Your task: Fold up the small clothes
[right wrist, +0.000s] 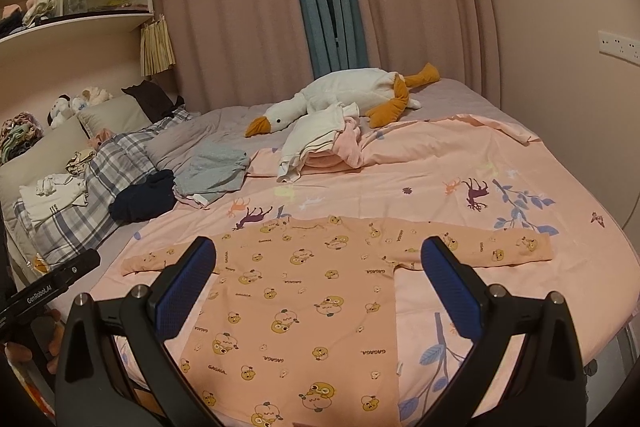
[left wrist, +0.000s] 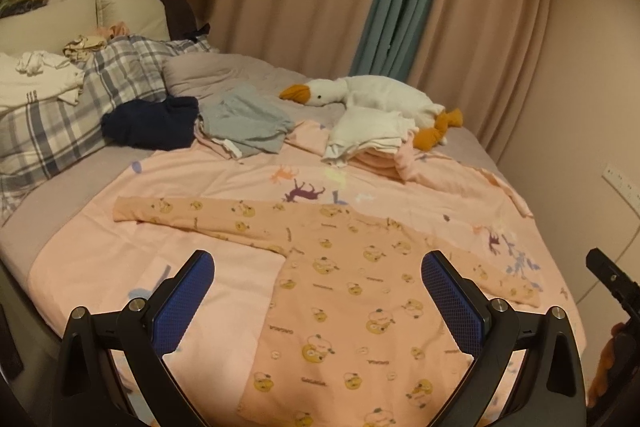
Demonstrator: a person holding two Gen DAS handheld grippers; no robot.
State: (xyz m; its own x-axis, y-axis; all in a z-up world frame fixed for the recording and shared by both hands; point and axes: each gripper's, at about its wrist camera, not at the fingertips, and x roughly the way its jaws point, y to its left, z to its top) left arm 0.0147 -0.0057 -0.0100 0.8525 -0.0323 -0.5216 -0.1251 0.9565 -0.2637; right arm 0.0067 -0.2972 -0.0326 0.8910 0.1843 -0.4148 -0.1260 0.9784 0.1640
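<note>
A small peach long-sleeved top (left wrist: 352,291) (right wrist: 304,307) printed with yellow cartoon animals lies flat on the pink bedsheet (left wrist: 224,179) (right wrist: 440,163), both sleeves spread out sideways. My left gripper (left wrist: 318,287) hovers open above the top's body, its blue pads wide apart and holding nothing. My right gripper (right wrist: 320,275) is likewise open above the top's chest, empty. The right gripper's black body (left wrist: 612,287) shows at the right edge of the left wrist view, and the left gripper's body (right wrist: 48,287) at the left edge of the right wrist view, held by a hand.
A white goose plush (left wrist: 372,95) (right wrist: 340,95) lies at the far side. Near it sits a folded white-and-pink stack (left wrist: 368,139) (right wrist: 316,147). A grey garment (left wrist: 244,123) (right wrist: 212,167) and a navy one (left wrist: 152,123) (right wrist: 144,199) lie beside a plaid pillow (left wrist: 80,99) (right wrist: 80,211).
</note>
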